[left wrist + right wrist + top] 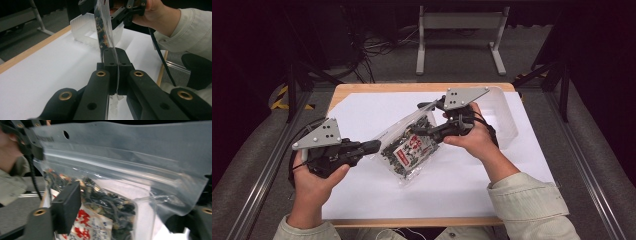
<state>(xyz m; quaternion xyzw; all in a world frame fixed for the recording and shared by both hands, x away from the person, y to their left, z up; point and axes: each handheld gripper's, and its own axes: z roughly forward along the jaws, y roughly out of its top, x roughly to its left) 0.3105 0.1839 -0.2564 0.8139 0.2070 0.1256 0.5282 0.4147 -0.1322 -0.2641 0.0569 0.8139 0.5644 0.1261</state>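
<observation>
Bag (409, 145) is held up over the table (362, 90), pinched at each end. Left gripper (113, 63) is closed on one edge, right gripper (424, 131) on the other. Bin (507, 117) is not yet reached.

this is looking like a lab or test room. a wooden table (362, 89) under a white sheet (462, 190) is sitting between metal rails (257, 185), cables (377, 47) are trailing over grey carpet, and darkness is surrounding a bare metal stand (459, 22).
</observation>
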